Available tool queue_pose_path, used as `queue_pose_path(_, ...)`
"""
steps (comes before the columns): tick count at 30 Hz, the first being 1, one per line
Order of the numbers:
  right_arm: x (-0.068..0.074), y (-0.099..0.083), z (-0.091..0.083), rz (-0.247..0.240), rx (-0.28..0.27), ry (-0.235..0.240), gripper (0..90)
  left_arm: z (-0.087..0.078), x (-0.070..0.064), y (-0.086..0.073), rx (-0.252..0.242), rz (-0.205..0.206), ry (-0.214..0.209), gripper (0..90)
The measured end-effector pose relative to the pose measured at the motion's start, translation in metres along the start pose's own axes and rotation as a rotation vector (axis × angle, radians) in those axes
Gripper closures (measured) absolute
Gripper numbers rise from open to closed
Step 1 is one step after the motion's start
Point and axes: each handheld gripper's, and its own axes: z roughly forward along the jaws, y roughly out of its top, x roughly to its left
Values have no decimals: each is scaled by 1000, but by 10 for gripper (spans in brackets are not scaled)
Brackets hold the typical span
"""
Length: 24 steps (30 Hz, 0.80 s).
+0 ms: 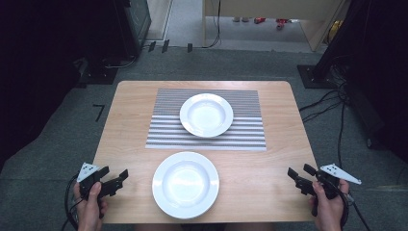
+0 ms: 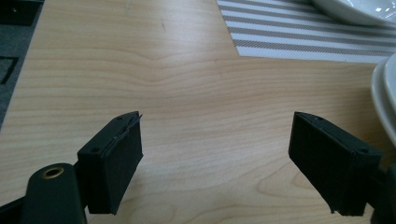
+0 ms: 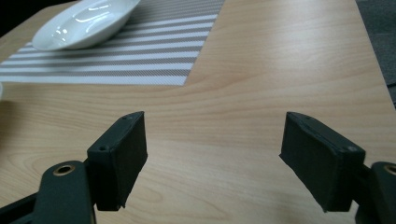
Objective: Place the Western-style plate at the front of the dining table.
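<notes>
Plates are sitting on the light wooden worktop in the high view: a white far plate is resting on a grey-and-white striped placemat toward the far half, and a white near plate is lying on bare wood close to the near edge, between the two claws. The left claw is hovering at the near left corner, held by the left hand, with its jaws spread wide and gripping nothing; the near plate is lying just to its right, apart from it. The right claw is sitting at the near right corner in the right hand, jaws also wide and empty, well apart from the near plate. In the left gripper view, the left claw is gaping over bare wood, the near plate's rim is showing at the right edge beside the right jaw, and the placemat and far plate are lying ahead. In the right gripper view, the right claw is standing wide over bare wood, and the far plate, glossy and shallow, is resting on the placemat ahead to the left.
</notes>
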Motion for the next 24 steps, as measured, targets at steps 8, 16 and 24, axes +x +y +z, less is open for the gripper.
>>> queue_pose_path(8, -12, -16, -2, 4, 40, -33, 226, -5, 9, -12, 18, 28, 62, 177)
queue_pose_path(16, -14, -24, 2, -25, 89, -65, 217, -2, 4, -19, 50, 81, 92, 176)
queue_pose_path(24, -6, -26, 6, -80, 130, -108, 194, 2, -1, -21, 82, 123, 120, 170)
